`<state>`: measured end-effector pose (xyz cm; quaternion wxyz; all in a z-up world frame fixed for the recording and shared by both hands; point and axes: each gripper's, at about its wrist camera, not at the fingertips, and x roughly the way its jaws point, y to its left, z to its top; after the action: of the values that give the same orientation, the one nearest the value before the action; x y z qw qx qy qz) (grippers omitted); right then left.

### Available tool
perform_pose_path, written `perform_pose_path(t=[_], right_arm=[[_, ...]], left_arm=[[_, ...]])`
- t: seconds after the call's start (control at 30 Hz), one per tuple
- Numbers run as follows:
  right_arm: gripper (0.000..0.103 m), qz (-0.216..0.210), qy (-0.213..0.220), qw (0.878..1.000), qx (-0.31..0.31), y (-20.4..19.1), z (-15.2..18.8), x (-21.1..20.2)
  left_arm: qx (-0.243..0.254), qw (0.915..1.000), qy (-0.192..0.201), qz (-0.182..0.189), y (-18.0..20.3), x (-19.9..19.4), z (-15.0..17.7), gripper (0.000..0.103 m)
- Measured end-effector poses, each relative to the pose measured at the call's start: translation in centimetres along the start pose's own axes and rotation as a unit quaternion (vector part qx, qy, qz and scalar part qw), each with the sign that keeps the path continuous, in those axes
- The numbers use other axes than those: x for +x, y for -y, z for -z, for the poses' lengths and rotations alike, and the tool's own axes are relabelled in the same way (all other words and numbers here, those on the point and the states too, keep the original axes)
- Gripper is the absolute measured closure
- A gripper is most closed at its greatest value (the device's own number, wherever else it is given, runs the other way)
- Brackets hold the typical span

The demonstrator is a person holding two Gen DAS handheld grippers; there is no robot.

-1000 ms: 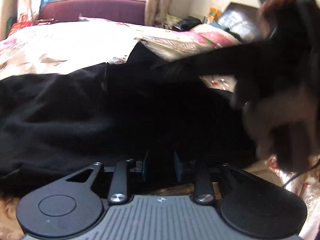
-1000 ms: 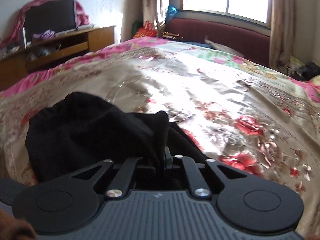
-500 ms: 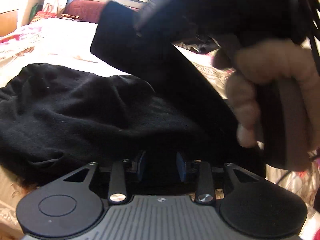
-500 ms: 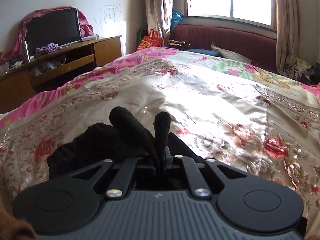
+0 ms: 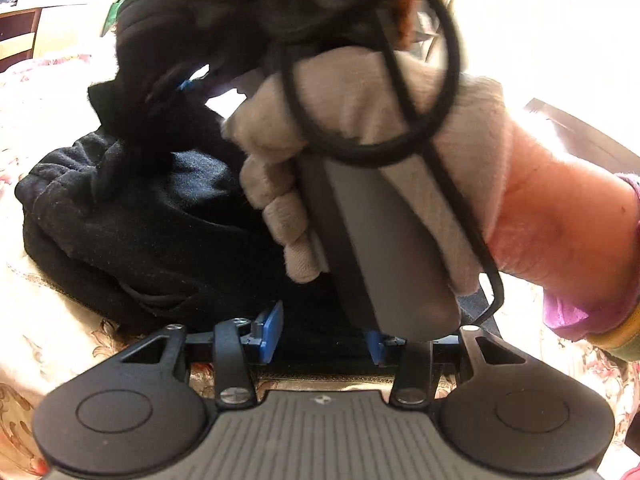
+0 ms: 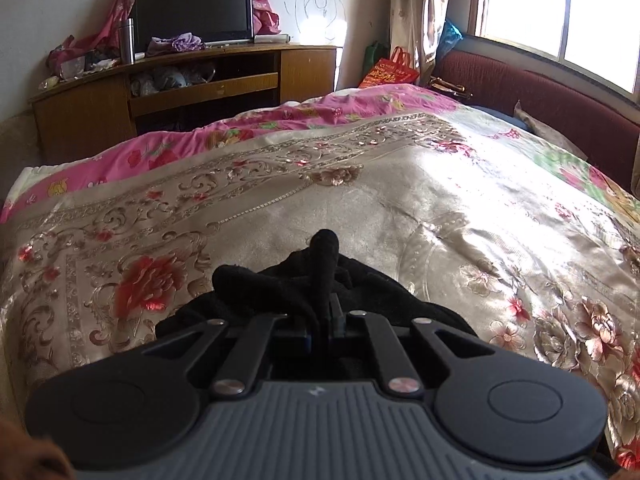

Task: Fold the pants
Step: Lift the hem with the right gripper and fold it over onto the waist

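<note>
The black pants (image 5: 132, 216) lie bunched on the floral bedspread (image 6: 400, 200). The left gripper (image 5: 320, 330) sits low at the near edge of the heap; its jaws have just been opening and stand apart, with dark cloth between the blue pads (image 5: 272, 326), not pressed. The right gripper (image 6: 326, 320) is clamped together on a raised fold of the pants. A gloved right hand (image 5: 360, 128) holds it, crossing the left wrist view.

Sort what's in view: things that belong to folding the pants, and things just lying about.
Job: black pants; right tongs, shut on pants; left tongs, just opening, pads apart; bedspread.

Lying about: television; wooden cabinet; steel flask; red bag.
</note>
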<state>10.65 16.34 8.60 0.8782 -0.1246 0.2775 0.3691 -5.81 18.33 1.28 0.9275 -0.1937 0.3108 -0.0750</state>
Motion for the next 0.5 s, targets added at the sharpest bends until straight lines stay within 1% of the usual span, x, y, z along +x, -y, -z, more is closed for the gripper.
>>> perform_pose_path(t=[0.1, 0.17, 0.2, 0.23, 0.27, 0.3, 0.33, 0.37, 0.4, 0.43, 0.47, 0.5], right_arm=[[0.096, 0.006, 0.052, 0.998, 0.020, 0.5, -1.0, -1.6], [0.096, 0.001, 0.060, 0.998, 0.000, -0.3, -1.5, -1.2], [0.096, -0.005, 0.049, 0.999, -0.020, -1.0, -1.4, -0.5], [0.094, -0.018, 0.022, 0.999, -0.045, -1.8, -1.2, 0.7], [0.090, -0.038, -0.019, 0.997, -0.070, -2.7, -0.8, 2.2], [0.088, -0.055, -0.058, 0.993, -0.084, -3.3, -0.2, 3.5], [0.084, -0.068, -0.089, 0.990, -0.090, -3.8, 0.4, 4.5], [0.083, -0.075, -0.101, 0.988, -0.088, -3.8, 0.9, 4.8], [0.083, -0.082, -0.098, 0.989, -0.076, -3.6, 1.4, 4.4], [0.080, -0.090, -0.093, 0.990, -0.062, -3.2, 1.4, 3.8], [0.079, -0.100, -0.088, 0.990, -0.035, -2.3, 1.3, 2.9], [0.077, -0.111, -0.080, 0.991, -0.006, -1.3, 1.2, 1.8]], left_arm=[[-0.013, 0.9999, -0.007, 0.007, -1.0, -0.1, 0.1, 0.046], [-0.019, 0.9997, -0.009, 0.009, -1.2, -0.2, -0.1, 0.046], [-0.019, 0.9997, -0.008, 0.009, -0.8, 0.1, -0.5, 0.046], [-0.018, 0.9998, -0.007, 0.008, -0.3, 0.1, -0.6, 0.046], [-0.016, 0.9998, -0.009, 0.007, -0.1, -0.1, -0.6, 0.046], [-0.014, 0.9998, -0.012, 0.007, 0.0, -0.1, -0.5, 0.046], [-0.014, 0.9998, -0.014, 0.007, -0.2, -0.1, -0.6, 0.046], [-0.017, 0.9997, -0.016, 0.007, -0.6, 0.0, -0.8, 0.045], [-0.022, 0.9996, -0.016, 0.009, -0.8, -0.4, -0.7, 0.044], [-0.028, 0.9994, -0.017, 0.012, -1.1, -0.8, -0.5, 0.040], [-0.036, 0.9990, -0.020, 0.019, -1.5, -1.0, -0.4, 0.038], [-0.044, 0.9985, -0.022, 0.023, -1.8, -1.3, -0.3, 0.038]])
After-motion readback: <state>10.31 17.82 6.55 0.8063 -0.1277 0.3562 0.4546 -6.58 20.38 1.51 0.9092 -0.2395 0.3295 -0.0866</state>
